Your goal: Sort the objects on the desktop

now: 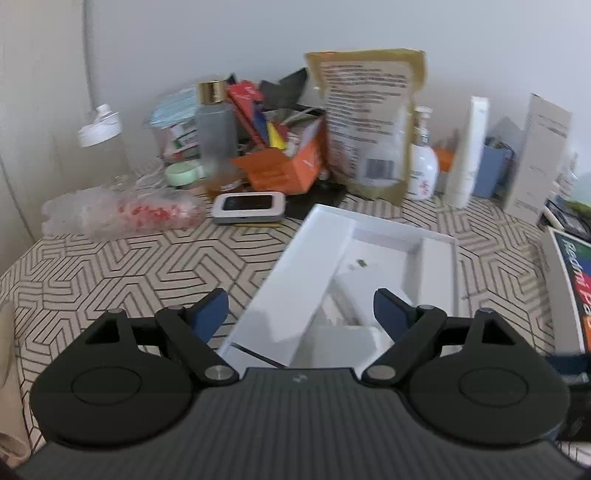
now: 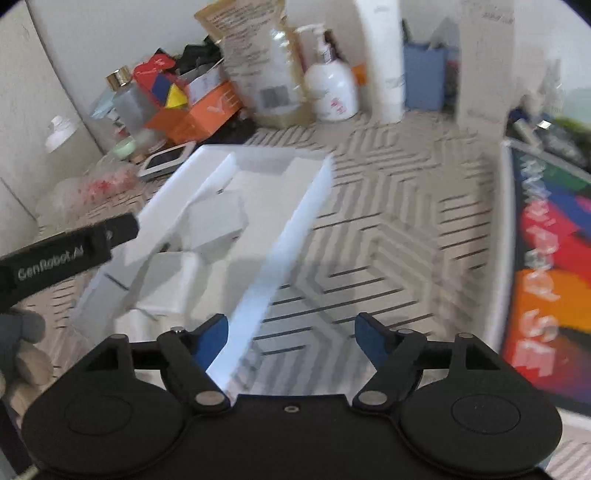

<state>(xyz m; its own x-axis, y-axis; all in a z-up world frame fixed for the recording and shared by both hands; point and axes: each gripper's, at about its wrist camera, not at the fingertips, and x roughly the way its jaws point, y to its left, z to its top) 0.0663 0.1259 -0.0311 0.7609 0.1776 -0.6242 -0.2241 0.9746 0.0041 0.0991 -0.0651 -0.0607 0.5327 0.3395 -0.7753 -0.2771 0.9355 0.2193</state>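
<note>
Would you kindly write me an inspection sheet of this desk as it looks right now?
Surface: tablecloth with a geometric line pattern, bare in the foreground.
Job's things: open white box with inner compartments; colourful tablet box lying flat to the right.
Clutter: orange box, gold pouch, pump bottle, small device and plastic bag along the wall.
Grippers: left gripper open over the white box; right gripper open, its left finger at the box's edge; both empty.
Cables: nothing seen.
Surroundings: plain white wall.
</note>
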